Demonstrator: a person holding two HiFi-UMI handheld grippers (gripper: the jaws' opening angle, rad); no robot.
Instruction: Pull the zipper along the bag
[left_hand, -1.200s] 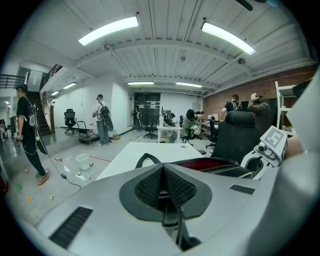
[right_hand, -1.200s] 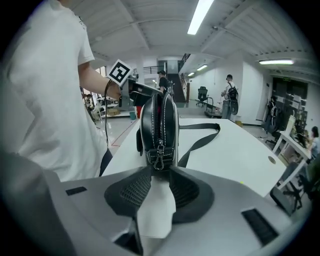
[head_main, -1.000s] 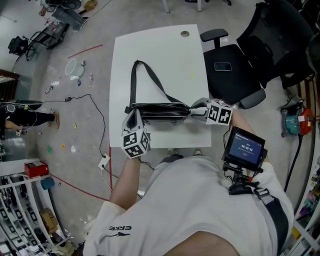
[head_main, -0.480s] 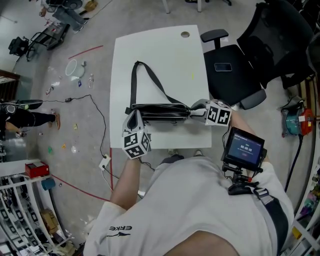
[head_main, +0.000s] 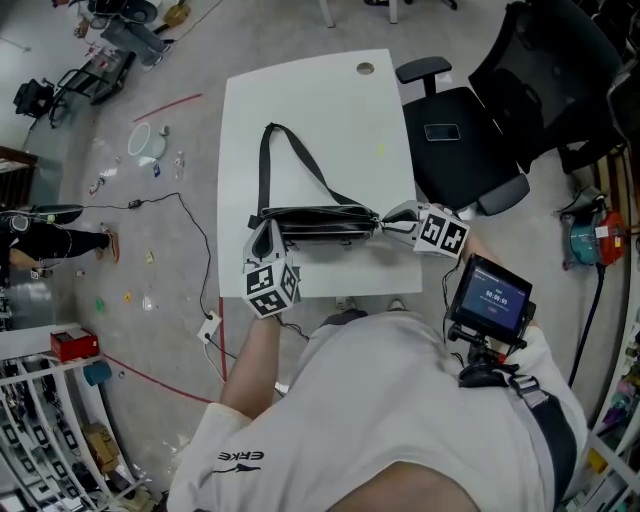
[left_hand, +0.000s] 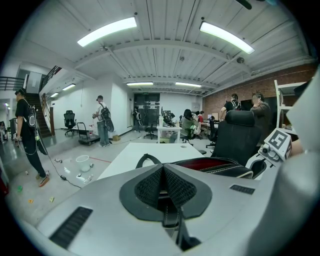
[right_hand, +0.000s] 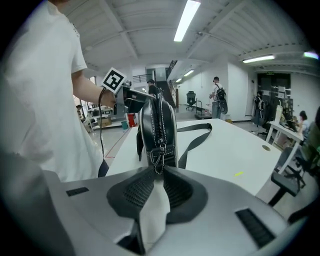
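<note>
A black bag (head_main: 318, 222) lies lengthwise near the front edge of the white table (head_main: 300, 110), with its strap (head_main: 268, 165) looped toward the far side. My left gripper (head_main: 266, 238) is at the bag's left end, shut on a black leather tab (left_hand: 165, 205). From there, red lining (left_hand: 207, 162) shows in the bag's top. At the right end, my right gripper (head_main: 386, 222) is shut on the small metal zipper pull (right_hand: 159, 152). The zipper track (right_hand: 159, 117) runs away from it along the top of the bag (right_hand: 157, 122).
A black office chair (head_main: 470, 150) with a phone (head_main: 440, 132) on its seat stands against the table's right side. A cable (head_main: 195, 230) and small litter lie on the floor at the left. A screen device (head_main: 490, 298) hangs at my chest. People (left_hand: 102, 120) stand farther back in the room.
My right gripper has edged slightly to the right with the zipper pull. The left gripper and the bag have stayed in place.
</note>
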